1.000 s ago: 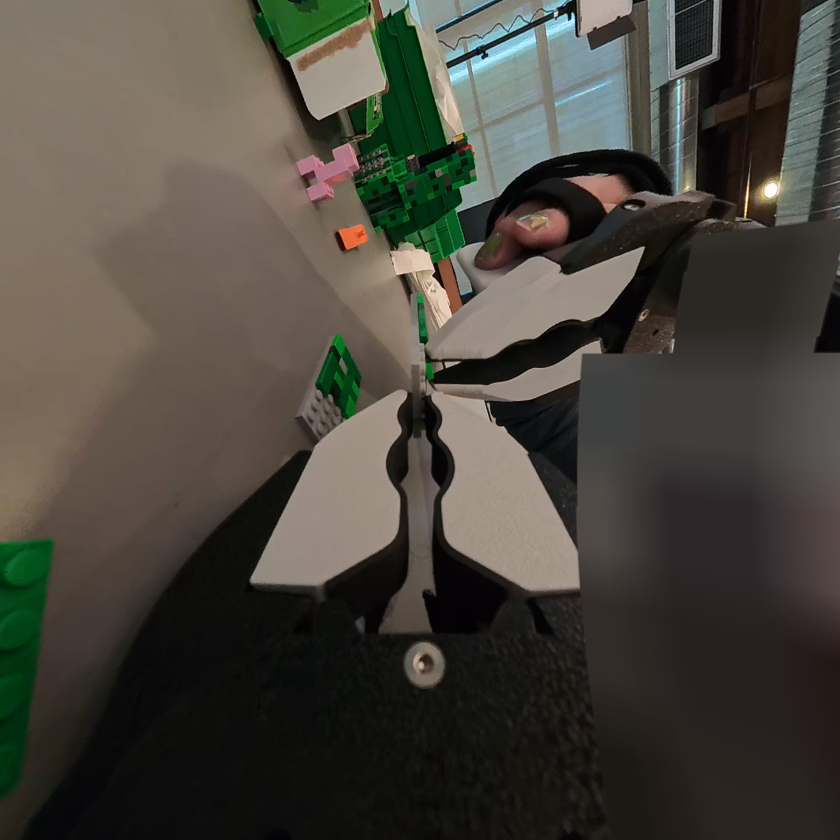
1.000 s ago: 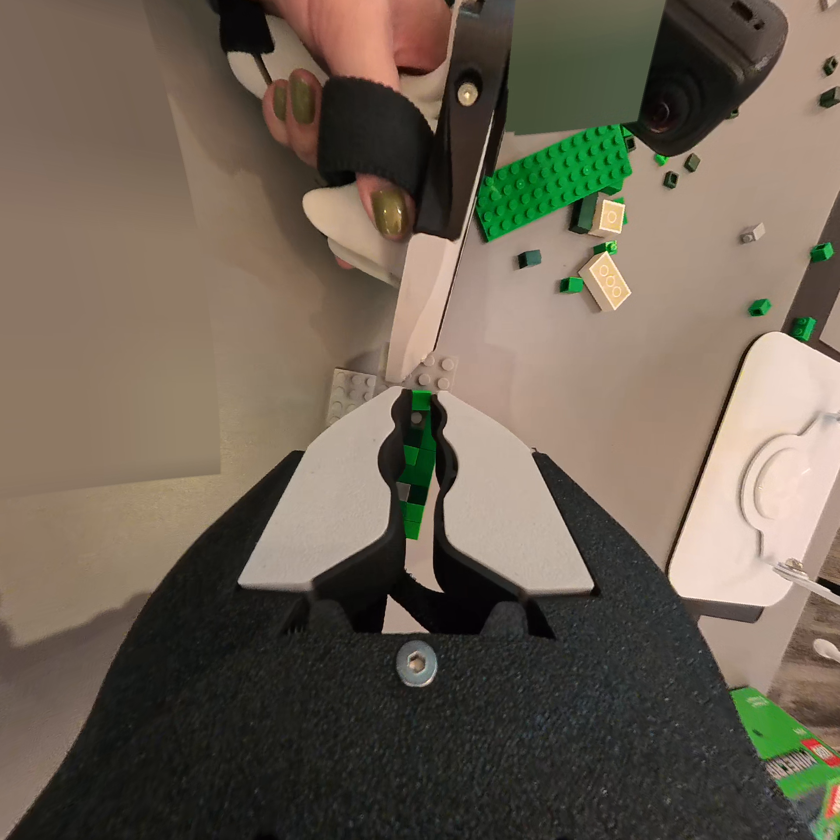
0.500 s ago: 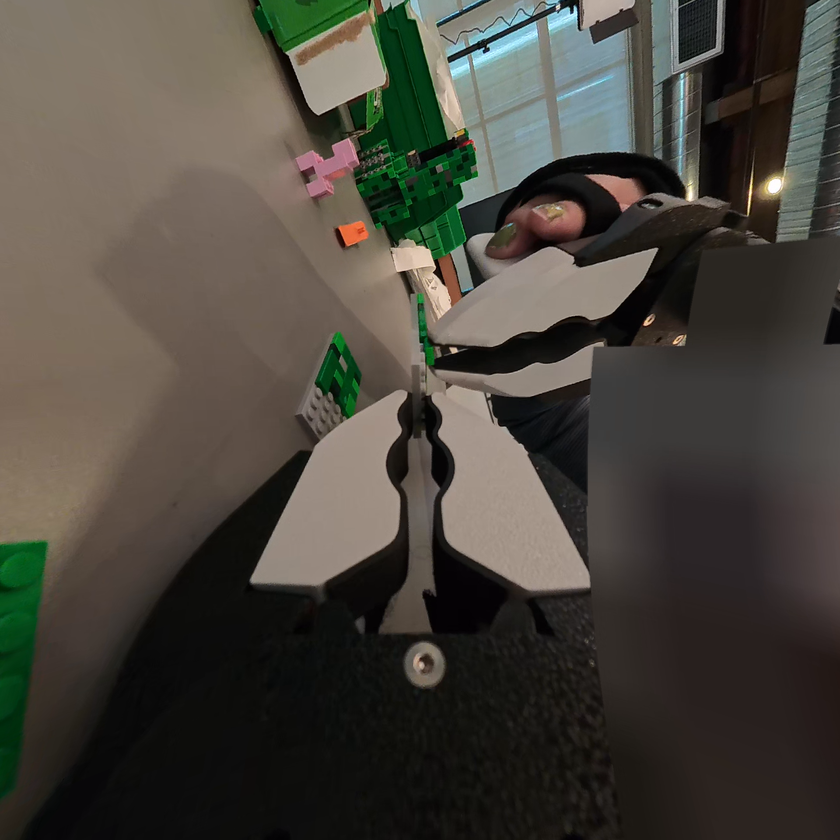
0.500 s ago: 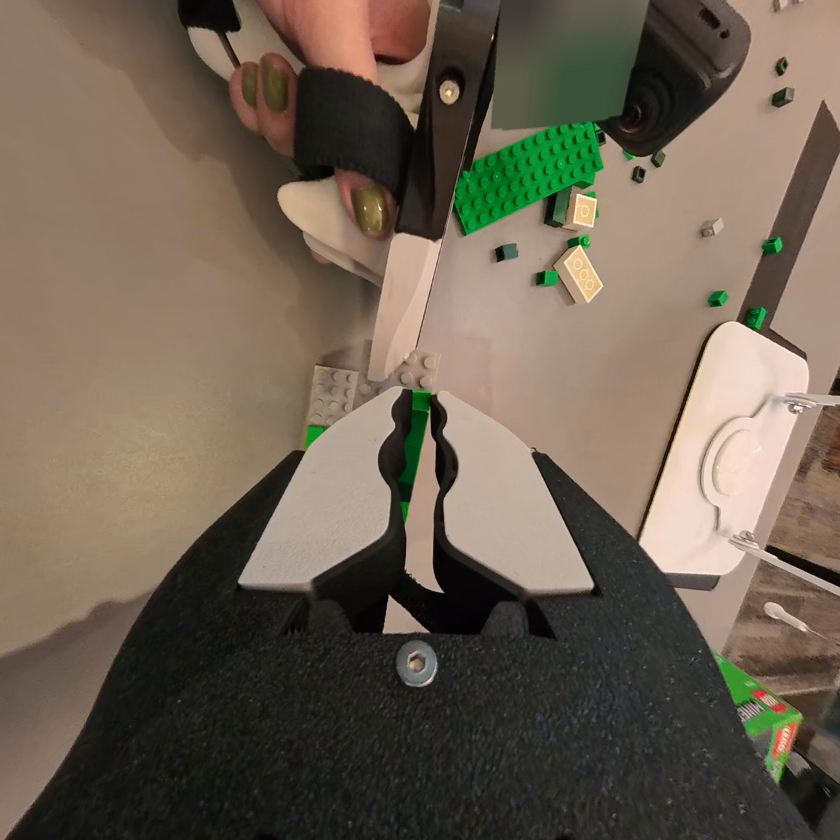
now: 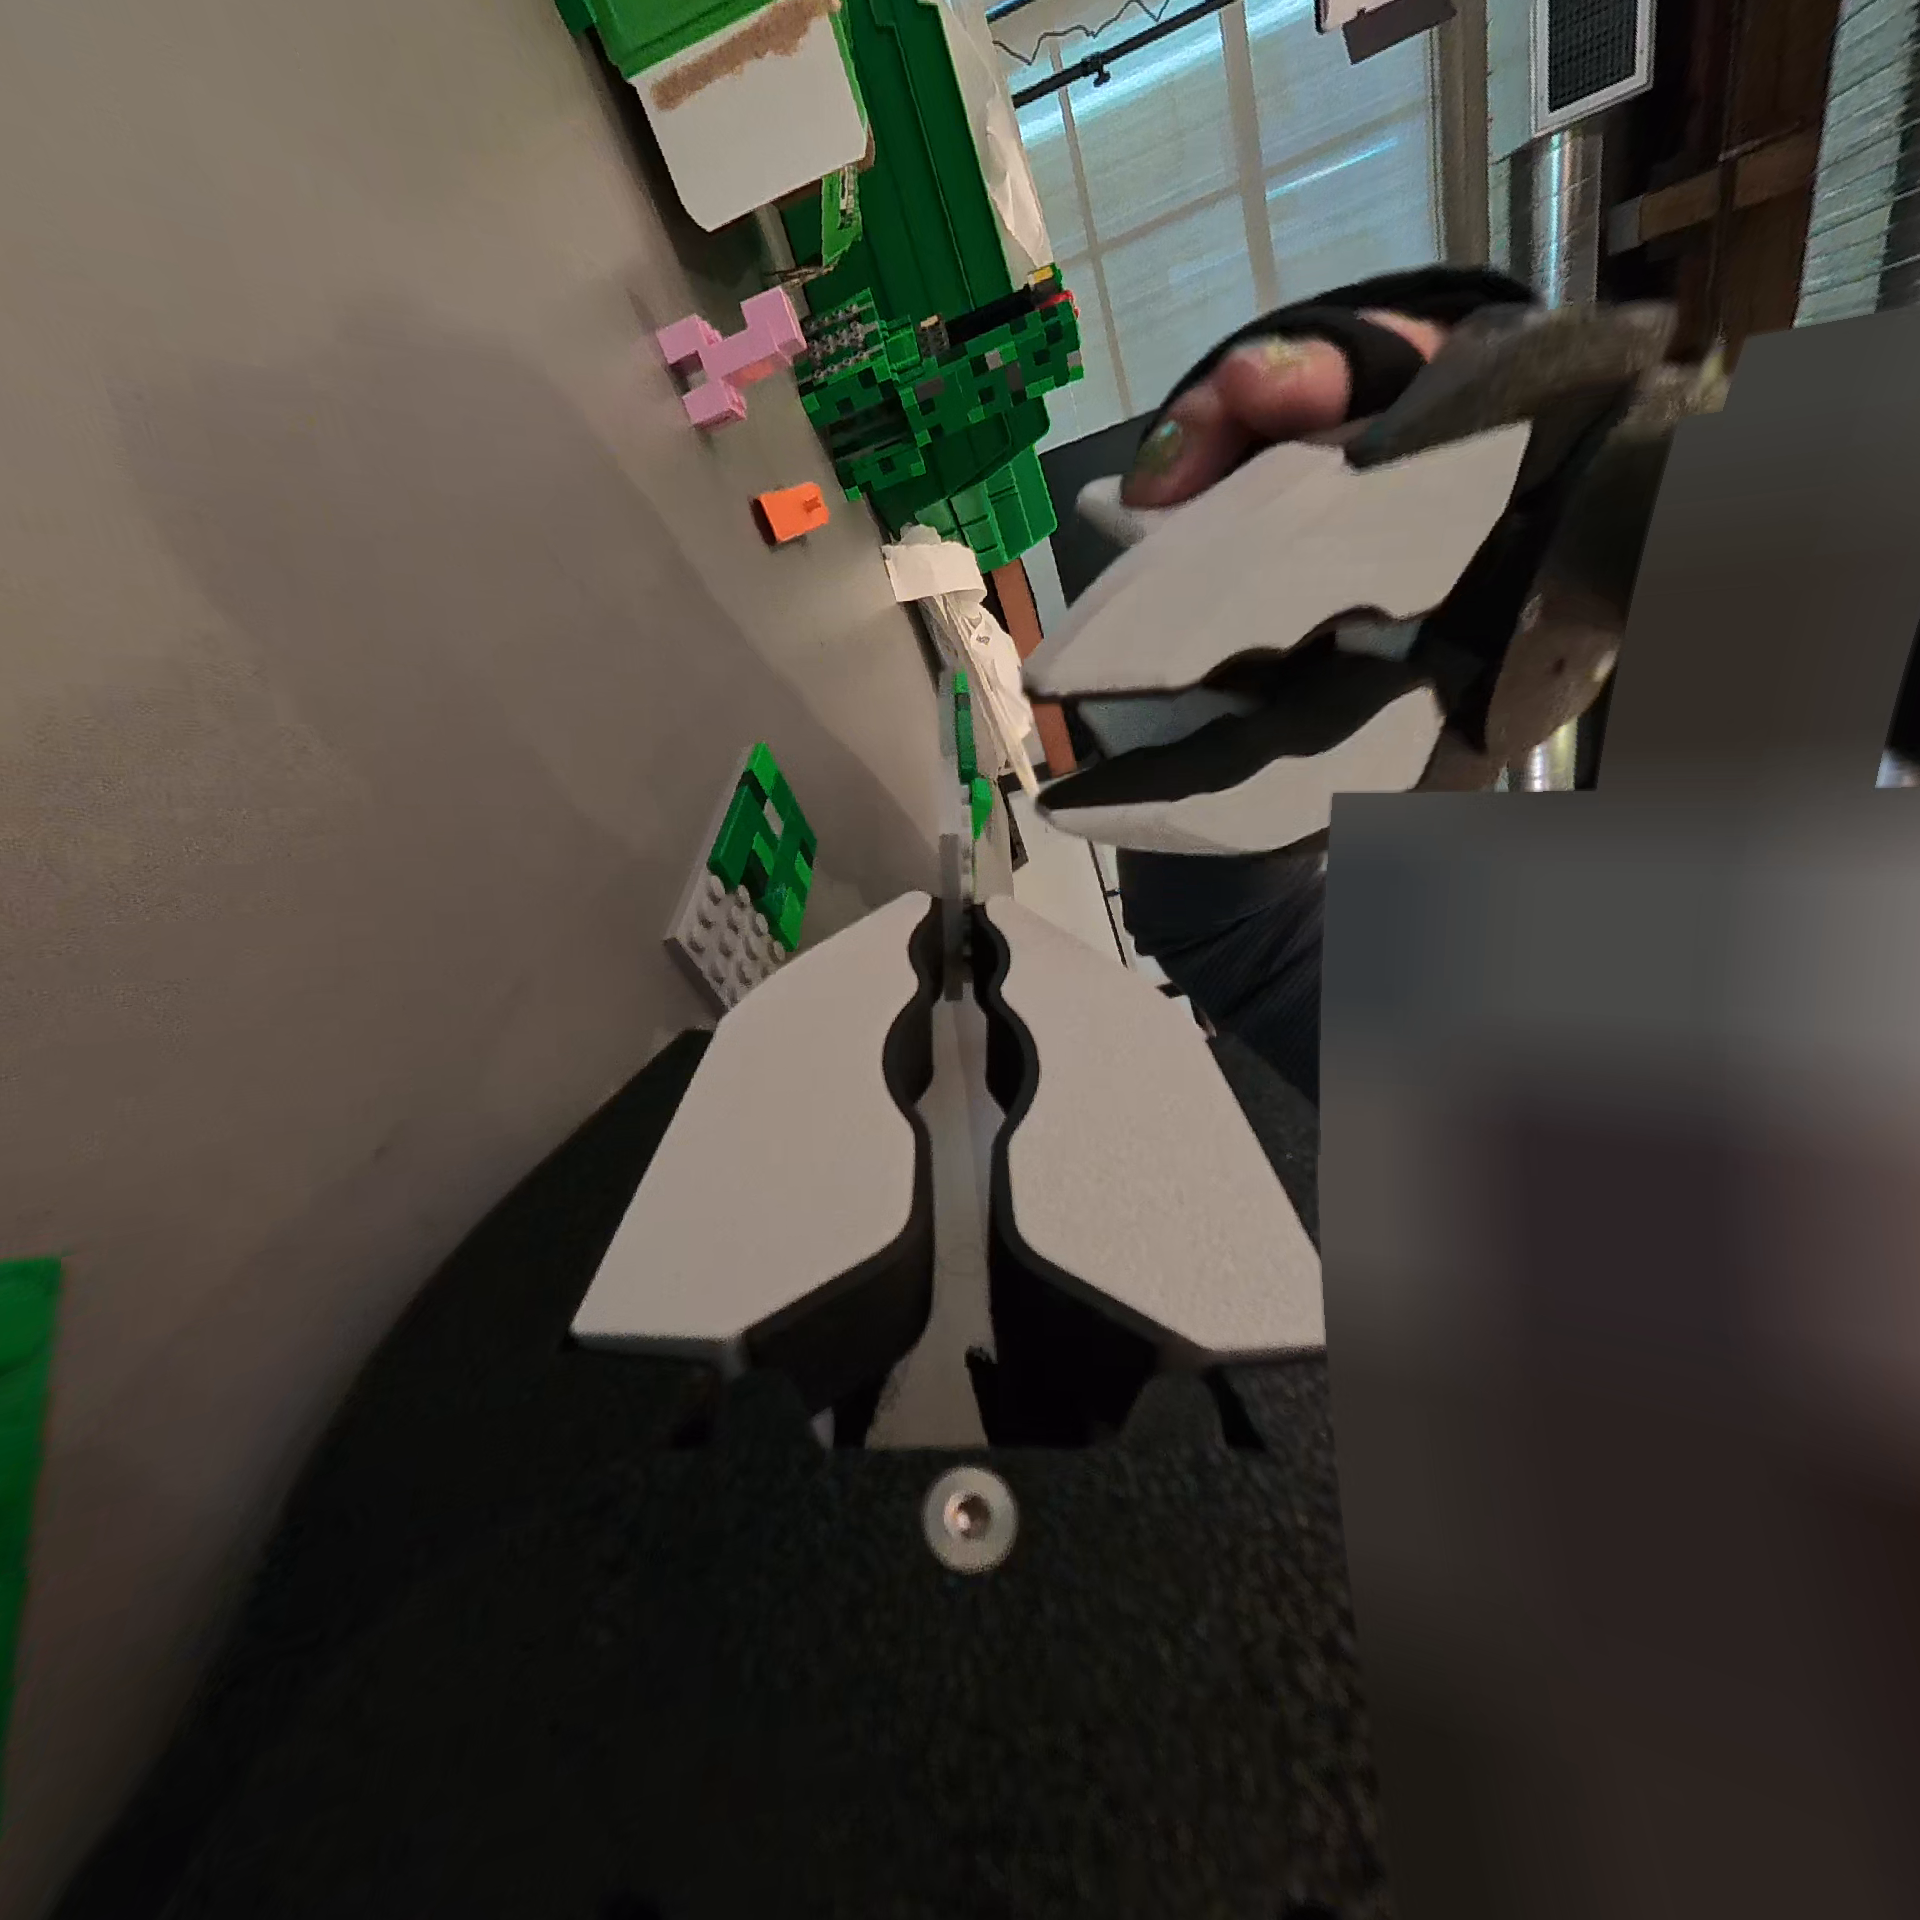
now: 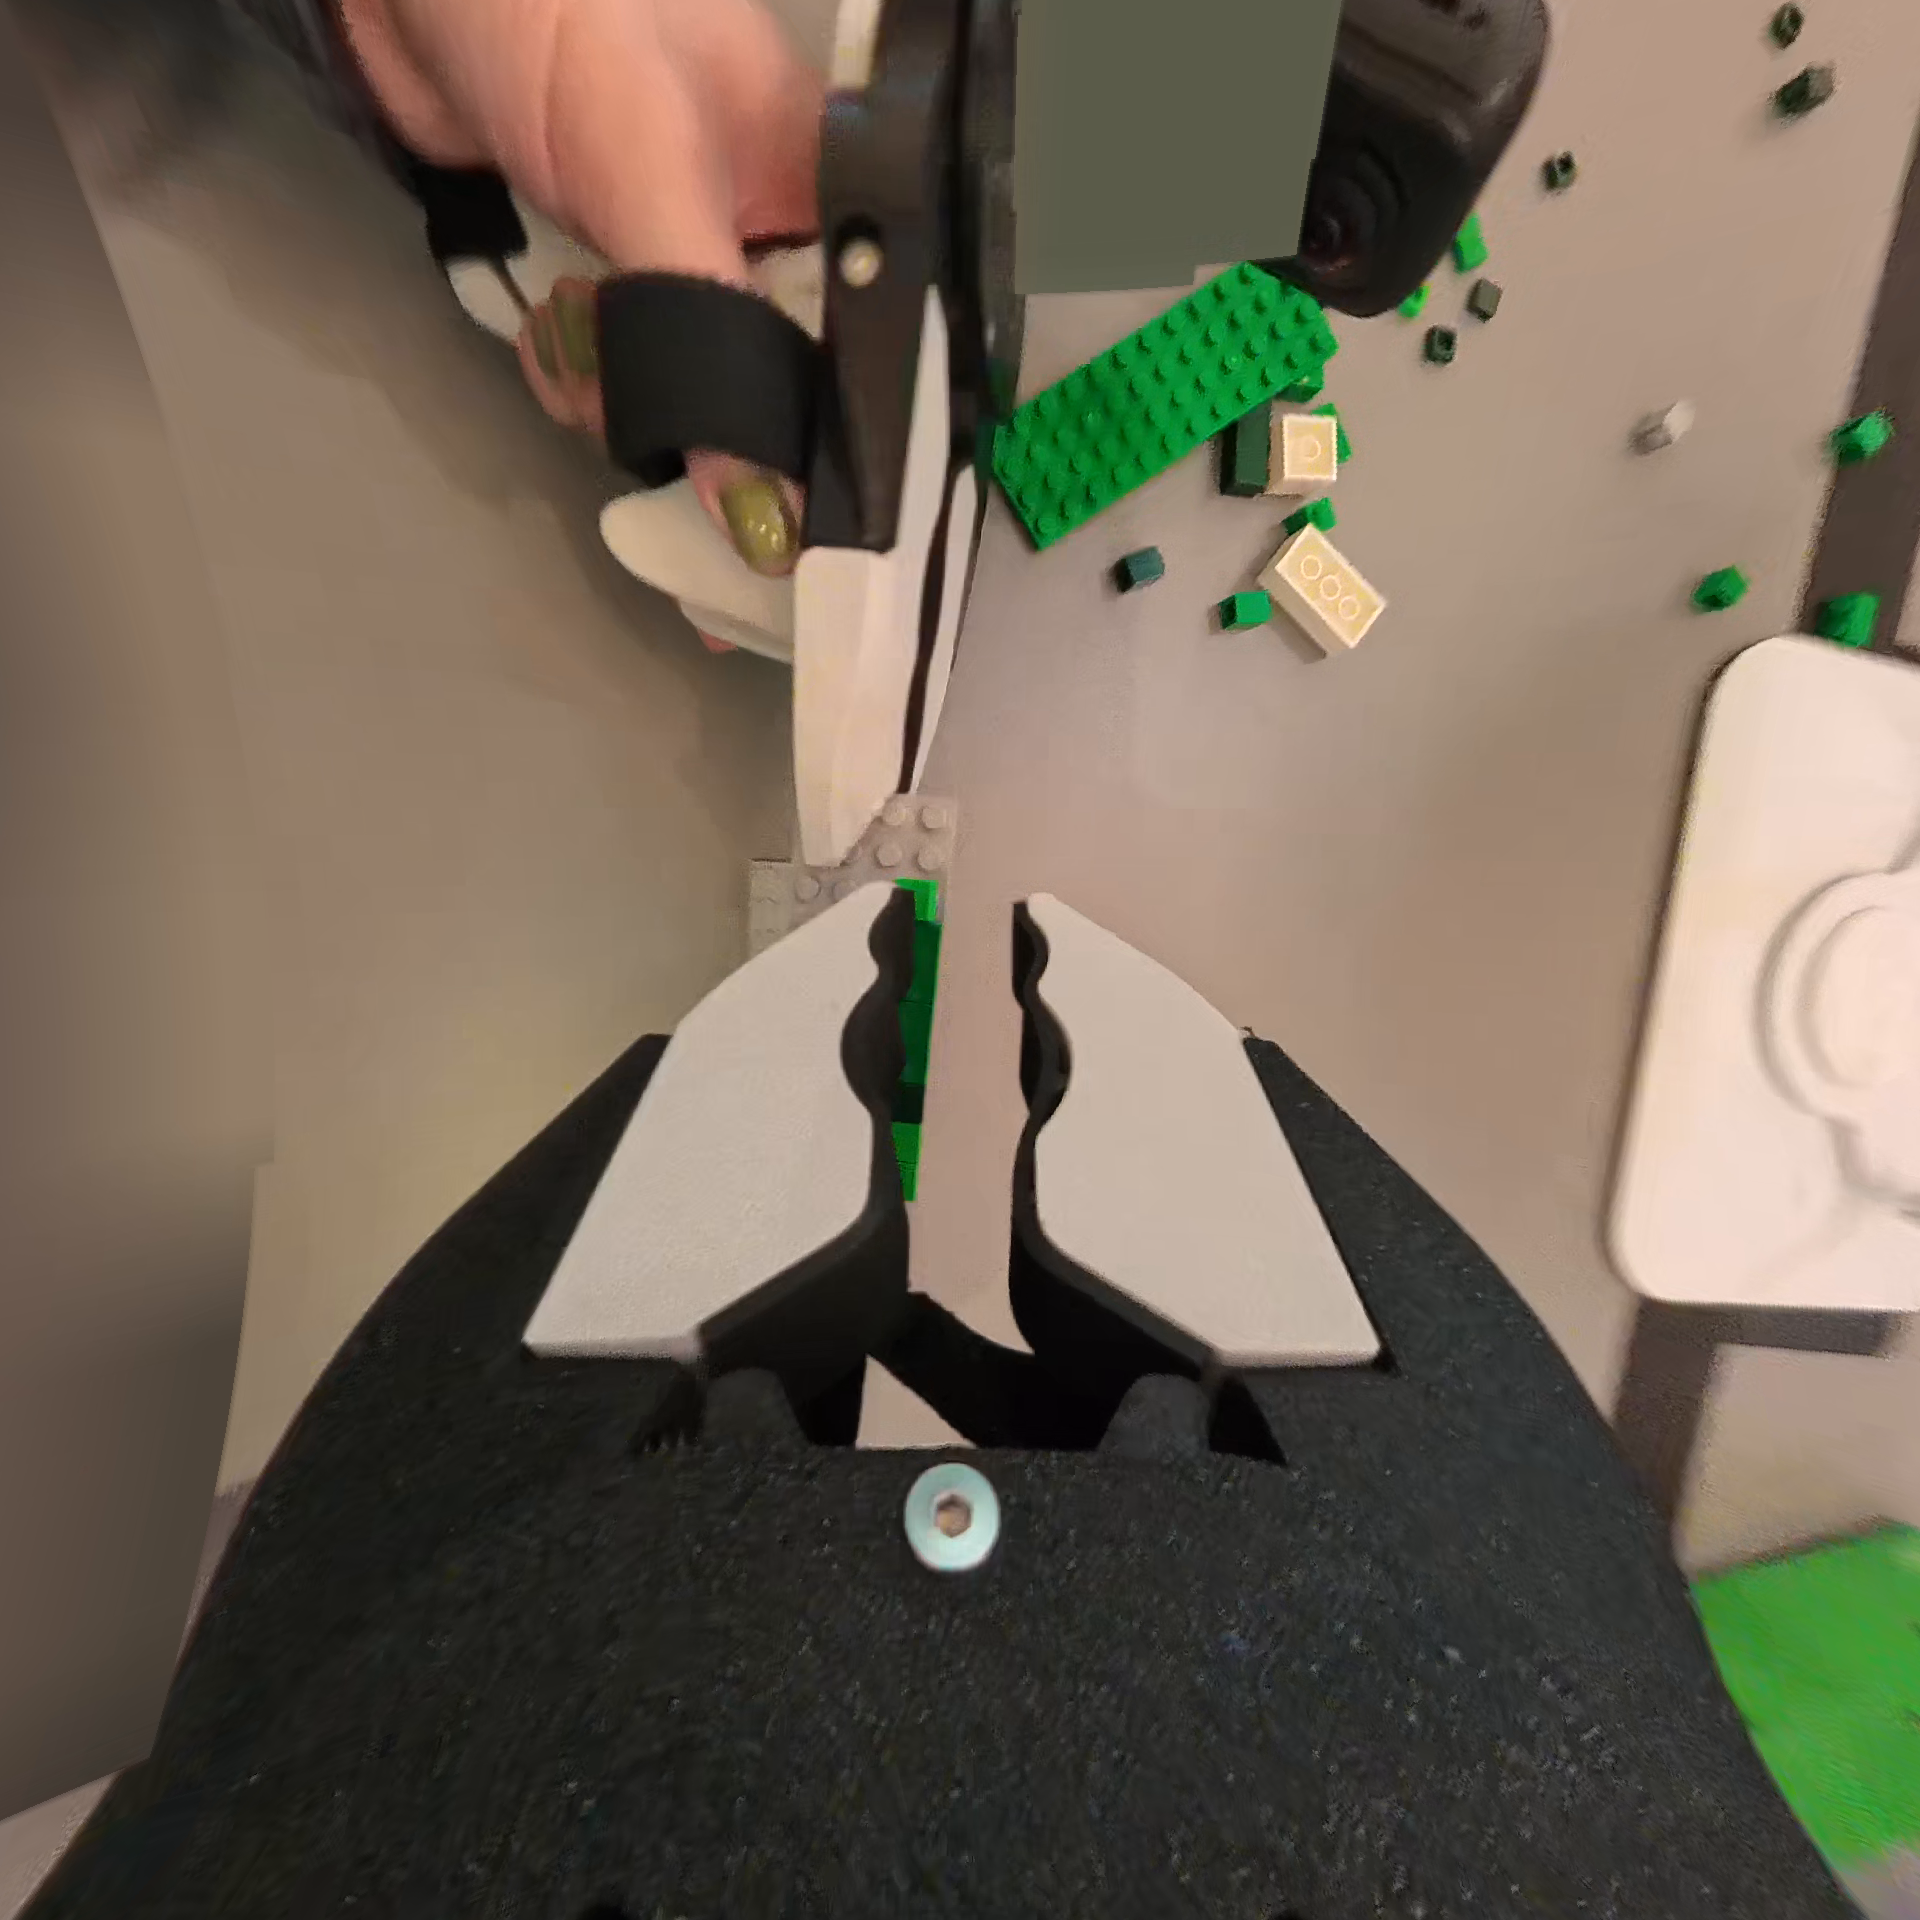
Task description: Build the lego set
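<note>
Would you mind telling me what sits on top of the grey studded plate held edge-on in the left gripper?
Green bricks are stacked on the grey plate, leaving bare studs near the left gripper. The right gripper's finger covers most of the bricks.

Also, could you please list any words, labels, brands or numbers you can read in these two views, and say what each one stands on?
No text can be read in either view.
Crumpled white paper slip: a small dark mark, too small to read.
Green and white cardboard box: no print legible.
Green box at the lower right: too blurred to show any print.
Green studded baseplate: no writing visible.
</note>
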Available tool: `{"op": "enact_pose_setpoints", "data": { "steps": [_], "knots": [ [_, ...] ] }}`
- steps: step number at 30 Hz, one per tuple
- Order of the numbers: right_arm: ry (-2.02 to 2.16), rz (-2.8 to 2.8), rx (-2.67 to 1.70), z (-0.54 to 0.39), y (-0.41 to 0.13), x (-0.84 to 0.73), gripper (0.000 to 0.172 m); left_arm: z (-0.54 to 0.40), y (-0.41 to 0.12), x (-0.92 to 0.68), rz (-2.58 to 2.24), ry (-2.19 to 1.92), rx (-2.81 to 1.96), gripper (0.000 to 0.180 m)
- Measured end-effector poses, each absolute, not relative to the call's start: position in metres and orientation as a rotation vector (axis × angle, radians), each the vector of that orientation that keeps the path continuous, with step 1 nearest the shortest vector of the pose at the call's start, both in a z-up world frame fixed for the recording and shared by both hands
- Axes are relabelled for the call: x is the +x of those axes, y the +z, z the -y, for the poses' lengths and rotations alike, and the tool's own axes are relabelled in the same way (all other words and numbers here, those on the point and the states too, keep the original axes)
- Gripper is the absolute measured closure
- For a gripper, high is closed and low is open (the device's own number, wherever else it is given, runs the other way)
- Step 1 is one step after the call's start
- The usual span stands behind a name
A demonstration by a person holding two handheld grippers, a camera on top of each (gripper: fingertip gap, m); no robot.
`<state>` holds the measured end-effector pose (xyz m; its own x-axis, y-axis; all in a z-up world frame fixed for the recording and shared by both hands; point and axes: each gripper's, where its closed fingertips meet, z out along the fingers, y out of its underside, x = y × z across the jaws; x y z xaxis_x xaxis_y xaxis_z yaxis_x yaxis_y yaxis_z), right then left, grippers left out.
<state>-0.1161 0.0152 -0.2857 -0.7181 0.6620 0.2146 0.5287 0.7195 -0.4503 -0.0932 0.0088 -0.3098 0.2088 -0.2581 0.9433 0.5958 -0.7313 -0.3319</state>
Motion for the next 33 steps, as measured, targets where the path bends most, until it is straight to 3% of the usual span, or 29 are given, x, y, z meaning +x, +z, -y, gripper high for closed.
{"op": "enact_pose_setpoints", "data": {
  "steps": [7,18,33],
  "knots": [
    [0.925,2.713,-1.373,-0.013,-0.291,-0.104,0.141,-0.005,-0.31,-0.084,0.251,-1.627,-1.837,0.176],
    [1.122,2.803,-1.553,-0.005,-0.296,-0.098,0.163,-0.002,-0.311,-0.08,0.223,-1.641,-1.855,0.176],
    [1.331,2.837,-1.601,0.003,-0.292,-0.085,0.165,0.006,-0.31,-0.071,0.119,-1.65,-1.883,0.176]
  ]
}}
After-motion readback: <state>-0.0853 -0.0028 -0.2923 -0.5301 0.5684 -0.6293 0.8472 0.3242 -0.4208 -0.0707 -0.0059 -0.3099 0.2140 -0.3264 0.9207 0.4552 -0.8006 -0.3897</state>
